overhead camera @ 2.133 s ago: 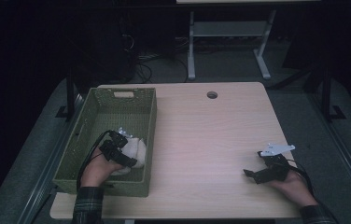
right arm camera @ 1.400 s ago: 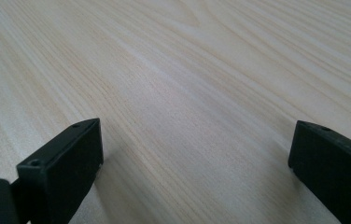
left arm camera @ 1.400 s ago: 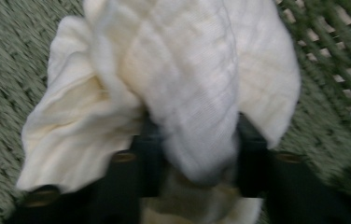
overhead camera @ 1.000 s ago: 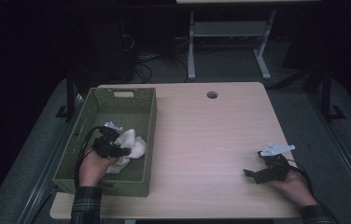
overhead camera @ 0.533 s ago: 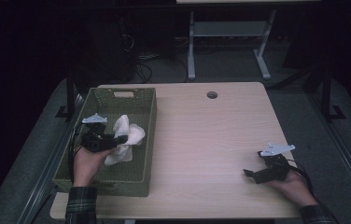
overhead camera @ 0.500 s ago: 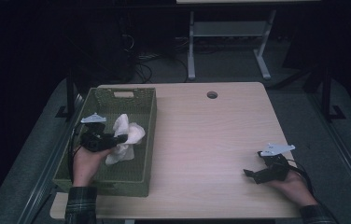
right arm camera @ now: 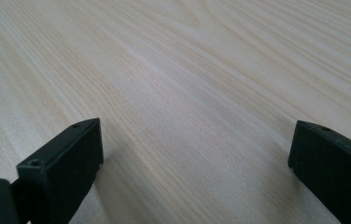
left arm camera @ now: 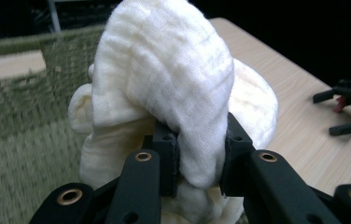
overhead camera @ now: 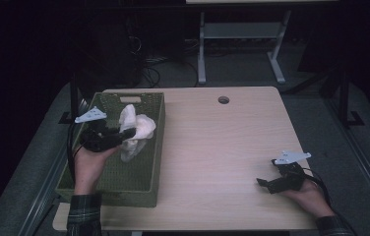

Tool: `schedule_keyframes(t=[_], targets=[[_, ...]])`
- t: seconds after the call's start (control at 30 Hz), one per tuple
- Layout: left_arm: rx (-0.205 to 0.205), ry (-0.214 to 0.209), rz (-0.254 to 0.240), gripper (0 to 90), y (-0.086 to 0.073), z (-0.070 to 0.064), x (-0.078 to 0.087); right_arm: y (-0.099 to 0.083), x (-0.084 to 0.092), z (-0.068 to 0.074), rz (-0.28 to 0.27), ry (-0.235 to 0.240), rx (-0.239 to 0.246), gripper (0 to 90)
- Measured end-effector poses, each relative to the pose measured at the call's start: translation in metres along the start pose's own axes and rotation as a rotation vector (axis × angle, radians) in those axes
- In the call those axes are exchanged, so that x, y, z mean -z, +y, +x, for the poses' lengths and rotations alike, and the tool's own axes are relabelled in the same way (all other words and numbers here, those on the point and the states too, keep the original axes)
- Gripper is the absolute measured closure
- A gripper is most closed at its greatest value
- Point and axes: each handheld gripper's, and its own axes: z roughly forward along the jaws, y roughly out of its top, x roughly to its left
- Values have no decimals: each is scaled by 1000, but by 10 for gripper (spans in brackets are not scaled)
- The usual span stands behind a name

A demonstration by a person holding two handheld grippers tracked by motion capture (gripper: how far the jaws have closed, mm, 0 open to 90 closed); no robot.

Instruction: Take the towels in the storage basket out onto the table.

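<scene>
A cream-white cloth (overhead camera: pixel 135 129) hangs bunched over the green woven basket (overhead camera: pixel 107 184) at the table's left. My left gripper (overhead camera: pixel 128 132) is shut on a fold of it and holds it above the basket floor. In the left gripper view the cloth (left arm camera: pixel 173 93) bulges up between the two black pads (left arm camera: pixel 168 156) and drapes behind them. My right gripper (overhead camera: pixel 266 185) rests low on the wooden table (overhead camera: pixel 212 147) near the front right, jaws wide apart. The right gripper view has only bare wood grain (right arm camera: pixel 187 93) between its fingers (right arm camera: pixel 66 163).
The basket takes up the table's left side, its far wall with a handle slot (overhead camera: pixel 130 99). A round cable hole (overhead camera: pixel 223 100) sits near the table's far edge. A grey metal frame (overhead camera: pixel 237 34) stands on the dark floor beyond the table.
My left gripper has lifted the cloth up out of the basket bottom and carried it toward the basket's far end. The right gripper has stayed where it was.
</scene>
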Motion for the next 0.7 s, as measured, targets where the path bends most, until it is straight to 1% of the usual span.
schedule_keyframes(t=[0.03, 0.13, 0.2, 0.33, 0.43, 0.57, 0.67, 0.7], targets=[[1, -4, -8, 724, 3, -2, 0, 0, 0, 0, 0, 0, 0, 28], [-15, -19, -23, 724, 11, -6, -1, 0, 0, 0, 0, 0, 0, 28], [-19, -35, -39, 724, 15, -10, -2, 0, 0, 0, 0, 0, 0, 28], [-40, -58, -62, 724, 25, -18, -1, 0, 0, 0, 1, -3, -5, 28], [-47, -79, -91, 724, 33, -24, -1, 0, 0, 0, 1, -5, -7, 28], [-62, -122, -118, 725, 42, -34, -4, 0, 0, 0, 1, -5, -7, 28], [-68, -149, -132, 724, 48, -42, -8, 0, 0, 0, 1, -5, -7, 28], [-76, -160, -134, 724, 51, -45, -9, 0, 0, 0, 1, -5, -7, 28]])
